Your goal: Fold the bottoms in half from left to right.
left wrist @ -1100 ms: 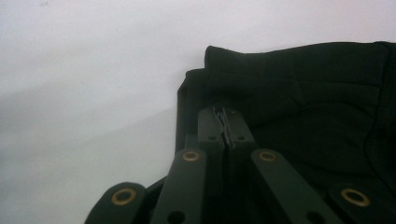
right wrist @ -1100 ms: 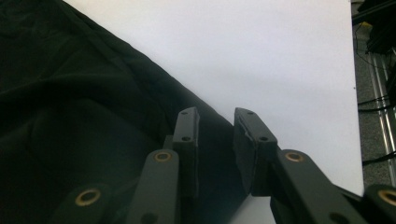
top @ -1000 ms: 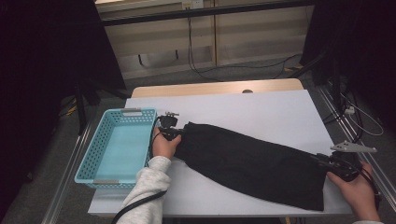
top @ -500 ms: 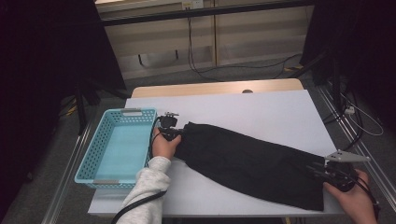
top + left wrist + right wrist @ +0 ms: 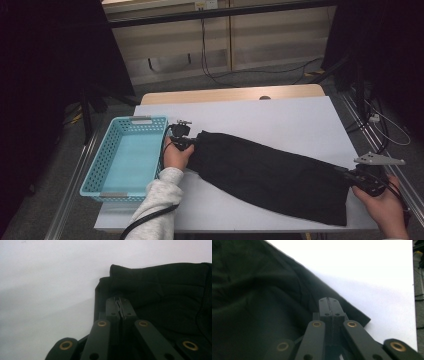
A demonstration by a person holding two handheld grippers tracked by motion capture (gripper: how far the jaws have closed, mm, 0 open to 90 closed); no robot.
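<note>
A long black cloth (image 5: 270,175) lies slantwise across the white table (image 5: 280,115), from the middle left down to the front right. My left gripper (image 5: 192,145) is at the cloth's left end, beside the basket. In the left gripper view that gripper (image 5: 120,302) has its jaws pressed together on a fold of the cloth (image 5: 162,290). My right gripper (image 5: 347,172) is at the cloth's right end near the table's right edge. Seen in the right gripper view, this gripper (image 5: 329,301) is shut over the cloth's (image 5: 249,302) edge.
A light blue plastic basket (image 5: 125,122) stands at the table's left side, right next to my left hand. A wooden strip (image 5: 225,95) runs along the far edge. Cables (image 5: 385,125) trail on the floor to the right. Bare tabletop lies behind the cloth.
My right hand shifted a little nearer and left with the cloth's end, then came back. The left gripper and the cloth's left end have stayed put.
</note>
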